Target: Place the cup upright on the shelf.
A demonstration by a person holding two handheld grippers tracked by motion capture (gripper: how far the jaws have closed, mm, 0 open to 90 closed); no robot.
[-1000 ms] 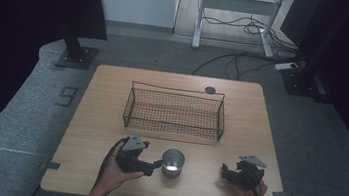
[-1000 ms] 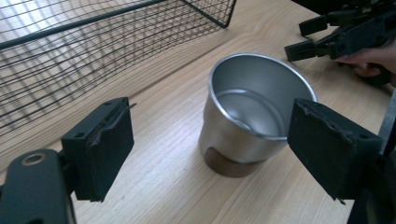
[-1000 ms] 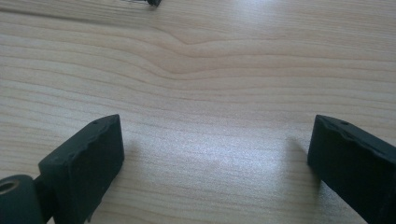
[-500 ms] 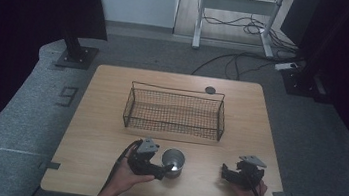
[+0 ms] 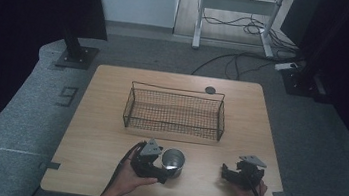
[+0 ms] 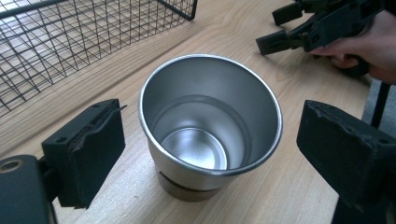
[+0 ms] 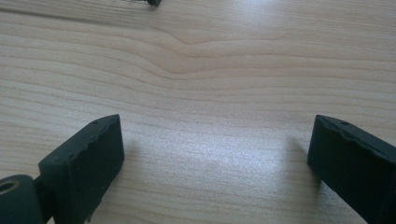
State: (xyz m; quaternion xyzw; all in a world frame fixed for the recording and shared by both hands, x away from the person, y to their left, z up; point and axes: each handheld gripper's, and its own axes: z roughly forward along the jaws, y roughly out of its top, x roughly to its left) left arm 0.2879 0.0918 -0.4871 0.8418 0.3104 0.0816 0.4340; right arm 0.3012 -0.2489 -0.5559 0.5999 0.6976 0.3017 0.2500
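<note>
An empty, upright steel cup [image 5: 172,161] stands on the wooden table [image 5: 102,134] near its front edge. My left gripper [image 5: 164,168] is at the cup from the left. In the left gripper view the cup [image 6: 210,126] sits between the two wide-apart jaws of this gripper [image 6: 210,154], and neither pad touches it. My right gripper [image 5: 225,172] rests at the front right, open, pointing left towards the cup. In the right gripper view its gripper [image 7: 215,158] has bare wood between its jaws. The left gripper view also catches the right gripper [image 6: 274,28] beyond the cup.
A black wire basket [image 5: 174,112] stands empty at the table's middle, just behind the cup. A small dark round disc [image 5: 209,90] lies at the far edge. Cables [image 5: 237,60] run over the floor behind the table.
My left gripper has slid to the right, up to the cup, so that its open jaws now flank it. The right gripper and the cup have stayed put.
</note>
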